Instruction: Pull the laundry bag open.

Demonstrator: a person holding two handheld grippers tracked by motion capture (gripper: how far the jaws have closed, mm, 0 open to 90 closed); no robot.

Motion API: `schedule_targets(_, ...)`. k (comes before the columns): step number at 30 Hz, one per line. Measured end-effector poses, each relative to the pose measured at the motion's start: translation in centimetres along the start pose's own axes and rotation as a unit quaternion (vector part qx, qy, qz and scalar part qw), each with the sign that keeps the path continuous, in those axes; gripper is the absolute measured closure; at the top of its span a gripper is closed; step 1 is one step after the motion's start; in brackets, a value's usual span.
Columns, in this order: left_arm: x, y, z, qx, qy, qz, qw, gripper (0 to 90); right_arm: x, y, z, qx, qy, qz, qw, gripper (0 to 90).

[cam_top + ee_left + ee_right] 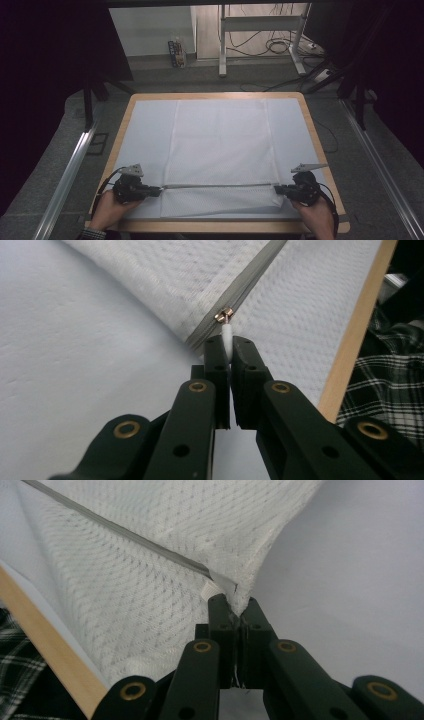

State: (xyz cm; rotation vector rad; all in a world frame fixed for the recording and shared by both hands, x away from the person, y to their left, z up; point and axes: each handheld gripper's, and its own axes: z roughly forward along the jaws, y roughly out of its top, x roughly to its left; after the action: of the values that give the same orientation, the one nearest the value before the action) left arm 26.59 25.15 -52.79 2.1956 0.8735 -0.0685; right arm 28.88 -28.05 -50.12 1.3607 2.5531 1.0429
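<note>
Now a white mesh bag [220, 150] lies flat on the sheet-covered surface [145, 135], its grey zipper [217, 186] running along the near edge. At its left end the left gripper [229, 347] is closed on the white zipper pull [227, 335]. At the right end the right gripper [237, 607] is clamped tight on the bag's corner [240, 592].
</note>
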Motion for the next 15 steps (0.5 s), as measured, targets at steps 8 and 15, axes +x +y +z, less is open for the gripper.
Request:
schedule_targets(8,-0.25,0.13,0.50,0.016,0.005,0.009,0.9998,87.0,-0.10,-0.10,0.06,0.002,-0.001,-0.004,1.0000,85.4)
schedule_targets(15,-0.55,0.22,0.59,0.009,0.012,0.013,0.9998,82.2,0.37,-0.14,-0.19,-0.016,0.001,-0.024,0.9996,70.7)
